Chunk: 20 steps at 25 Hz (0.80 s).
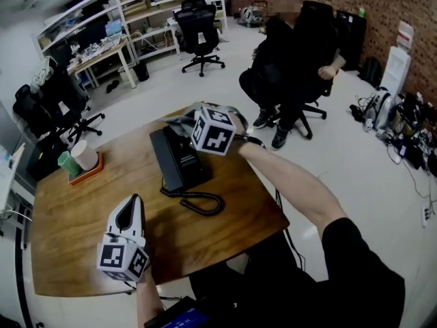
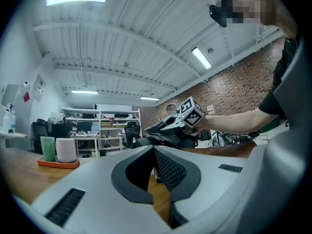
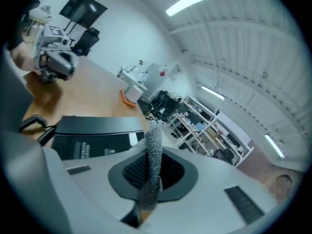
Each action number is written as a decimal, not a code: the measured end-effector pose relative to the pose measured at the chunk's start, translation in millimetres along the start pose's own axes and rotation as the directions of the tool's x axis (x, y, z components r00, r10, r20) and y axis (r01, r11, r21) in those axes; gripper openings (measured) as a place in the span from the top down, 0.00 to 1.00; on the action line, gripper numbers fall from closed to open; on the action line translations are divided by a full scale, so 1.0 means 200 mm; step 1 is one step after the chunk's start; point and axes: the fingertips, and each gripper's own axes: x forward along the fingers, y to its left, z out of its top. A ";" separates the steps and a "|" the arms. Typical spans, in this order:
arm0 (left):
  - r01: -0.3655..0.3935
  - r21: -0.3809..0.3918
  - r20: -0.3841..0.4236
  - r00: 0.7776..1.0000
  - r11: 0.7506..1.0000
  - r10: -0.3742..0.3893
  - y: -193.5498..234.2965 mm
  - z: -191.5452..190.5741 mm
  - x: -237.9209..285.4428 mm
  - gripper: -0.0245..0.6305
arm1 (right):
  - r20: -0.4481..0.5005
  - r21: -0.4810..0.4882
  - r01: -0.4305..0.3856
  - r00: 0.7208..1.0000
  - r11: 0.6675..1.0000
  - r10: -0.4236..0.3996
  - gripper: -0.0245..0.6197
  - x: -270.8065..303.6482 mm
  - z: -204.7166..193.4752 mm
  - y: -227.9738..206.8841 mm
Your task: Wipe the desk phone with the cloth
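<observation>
One wooden table (image 1: pixel 82 231) is being worked over with two grippers. One black desk phone (image 1: pixel 179 161) is being kept near the middle of it, its single coiled cord (image 1: pixel 201 202) being left in a loop on the wood at the near end.

The right gripper (image 3: pixel 150 165) is being held at the phone's far end. Its jaws are being pressed closed on one grey cloth (image 3: pixel 155 150), a strip of which is being pinched between the pads and is sticking out past the tips. Whether the cloth is being touched to the phone cannot be told.

The left gripper (image 2: pixel 154 152) is being held low over the table's near edge, well apart from the phone, its jaws being kept together with nothing between them.

At the table's far left, one orange tray (image 1: pixel 92 171) is being used for two cups, one green (image 1: pixel 68 164) and one white (image 1: pixel 84 154).
</observation>
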 end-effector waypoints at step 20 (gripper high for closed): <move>-0.041 0.038 0.009 0.999 0.998 0.041 -0.02 -0.02 -0.06 0.98 | -0.027 -0.244 -0.323 0.945 0.914 0.327 0.92 -0.57 -0.17 0.84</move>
